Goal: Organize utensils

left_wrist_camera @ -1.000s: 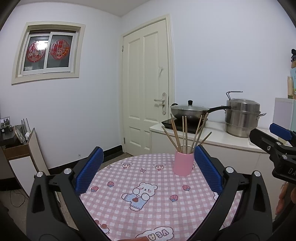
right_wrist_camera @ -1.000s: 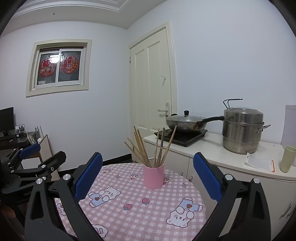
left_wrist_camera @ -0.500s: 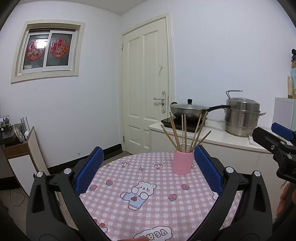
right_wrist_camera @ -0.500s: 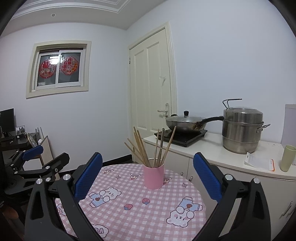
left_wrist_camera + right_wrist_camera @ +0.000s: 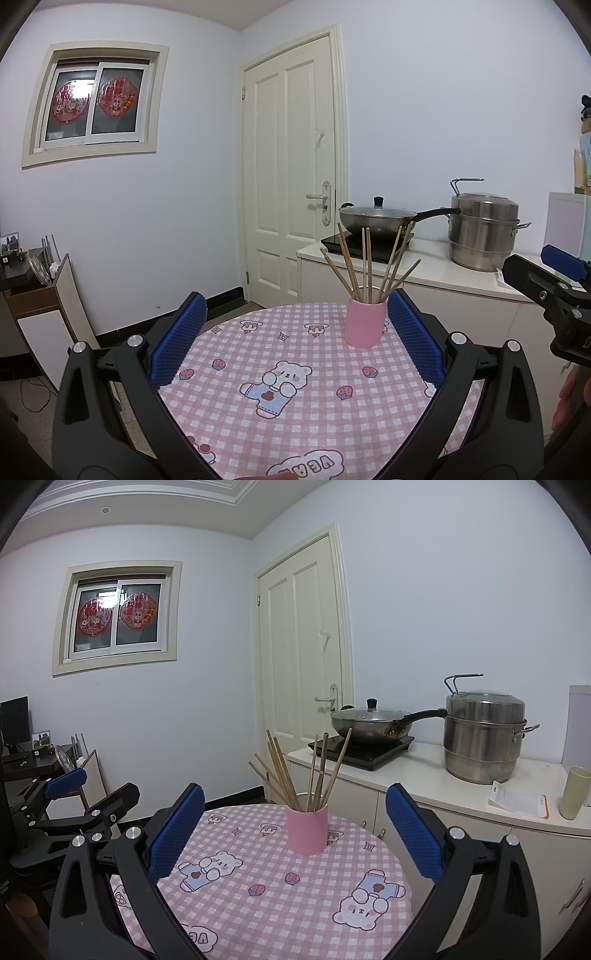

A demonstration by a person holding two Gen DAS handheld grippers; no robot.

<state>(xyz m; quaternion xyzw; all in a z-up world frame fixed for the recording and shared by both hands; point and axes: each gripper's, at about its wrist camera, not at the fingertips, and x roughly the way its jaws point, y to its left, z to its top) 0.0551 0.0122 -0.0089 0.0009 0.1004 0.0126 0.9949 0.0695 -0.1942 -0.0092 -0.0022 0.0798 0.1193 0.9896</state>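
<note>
The left gripper (image 5: 295, 339) is held above the near edge of the table (image 5: 314, 424), its 2 blue pads spread wide apart with nothing between them. Ahead of it and a little to its right, close by the right pad, a pink cup (image 5: 365, 323) stands upright on the pink checked cloth. The chopsticks (image 5: 365, 266) stand in the cup, fanned out and leaning in different directions; I count about 7, though some overlap.

The right gripper (image 5: 295, 823) is likewise gaping, pads well apart and empty, raised over the table's near side. From it, the cup (image 5: 306, 829) sits straight ahead, roughly midway between the pads and beyond them, with the chopsticks (image 5: 299, 771) rising from it.

Each gripper shows in the other's view: the right one at the far right of the left camera, with part of a hand (image 5: 570, 398) below it, and the left one low at the far left of the right camera.

Beyond the cup, to the right, runs a white counter (image 5: 424, 786). On it a lidded wok (image 5: 373, 722) rests on a black cooktop (image 5: 364, 751), and further right stands a steel steamer pot (image 5: 484, 734), then a white packet (image 5: 517, 803) and a pale green cup (image 5: 574, 792). Behind the wok is a shut cream door (image 5: 291, 188). High on the wall to the left is a window (image 5: 94, 105) with red decals.
</note>
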